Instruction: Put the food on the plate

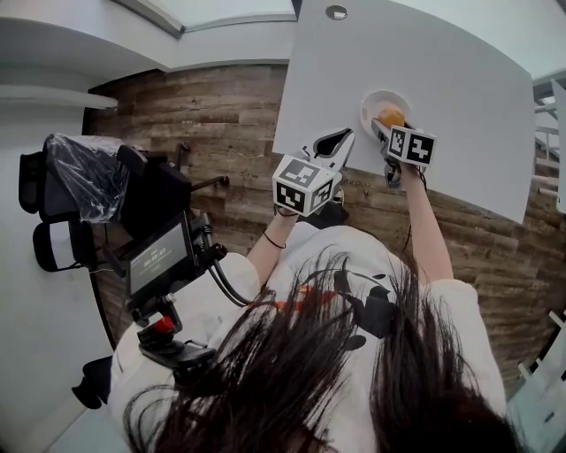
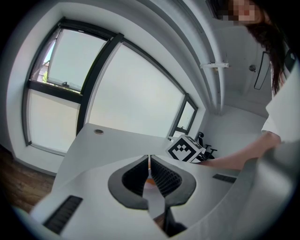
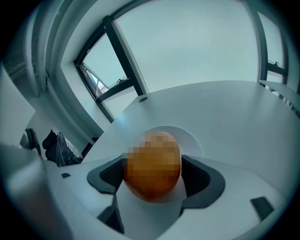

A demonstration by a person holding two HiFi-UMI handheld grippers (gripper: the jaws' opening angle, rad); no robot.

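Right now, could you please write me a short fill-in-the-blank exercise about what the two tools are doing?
1. The right tool is shut on the round, ____ food.
2. The left tool's jaws are pressed ____, holding nothing.
3. Directly below the food lies a white ____ on the table.
Missing words: orange; together; plate.

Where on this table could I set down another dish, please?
Bare: the table right of the plate, and beyond it toward the grommet. Crowded: the near edge, where the right tool holds the orange food over the plate and the left tool hovers alongside.
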